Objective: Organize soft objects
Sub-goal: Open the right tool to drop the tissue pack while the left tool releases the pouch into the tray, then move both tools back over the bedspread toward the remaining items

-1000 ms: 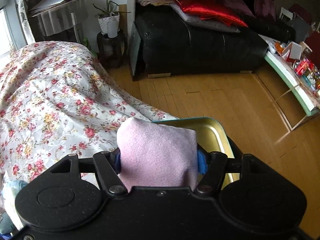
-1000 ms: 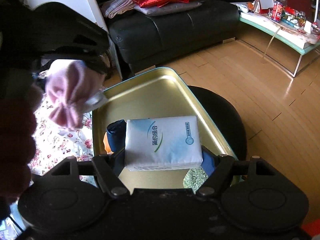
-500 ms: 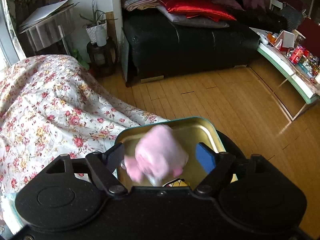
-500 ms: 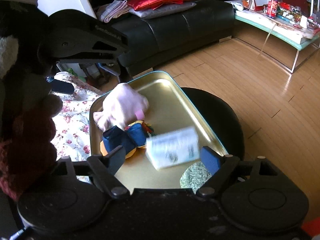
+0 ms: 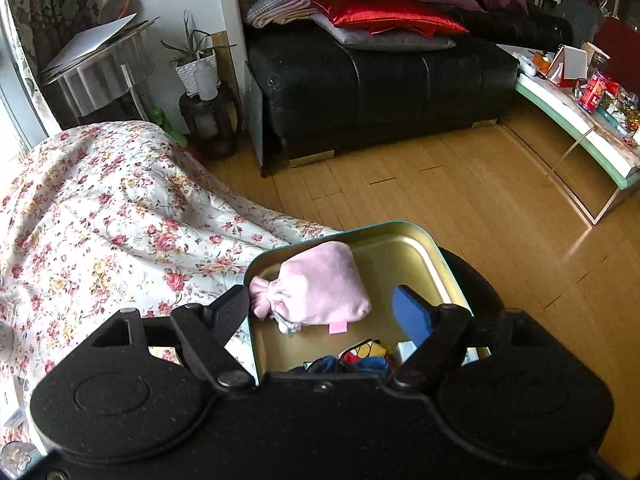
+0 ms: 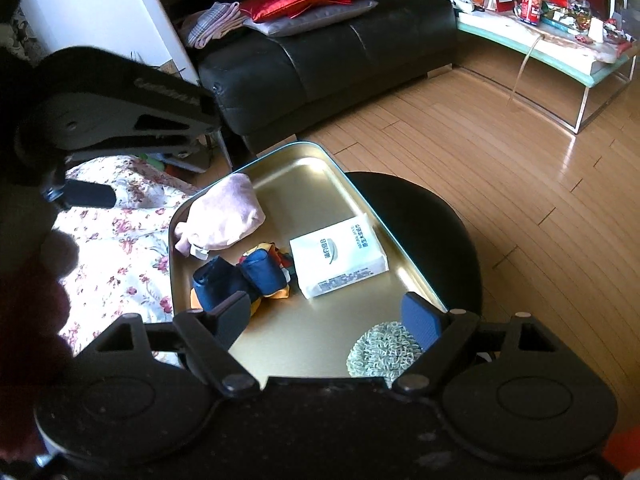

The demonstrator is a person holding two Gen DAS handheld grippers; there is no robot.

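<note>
A gold metal tray [image 6: 320, 168] [image 5: 416, 248] rests on a round black stool [image 6: 432, 216]. In it lie a pink soft pouch [image 5: 320, 292] [image 6: 224, 216] at the far left corner, a blue and multicoloured cloth bundle [image 6: 244, 276] [image 5: 360, 360], a white tissue pack [image 6: 340, 256] and a green knitted round pad [image 6: 384, 352]. My left gripper [image 5: 324, 312] hangs open above the pouch, not touching it. My right gripper [image 6: 328, 316] is open over the tray's near part with nothing between its fingers.
A flowered cloth [image 5: 100, 216] covers the surface left of the tray. A black sofa [image 5: 380, 80] with a red cushion [image 5: 384, 12] stands behind. A cluttered low table [image 6: 560, 40] is at the right. Wooden floor [image 6: 520, 160] surrounds the stool.
My left gripper opened and the pink pouch dropped into the tray's far left corner. My right gripper opened and the tissue pack fell into the tray beside the cloth bundle.
</note>
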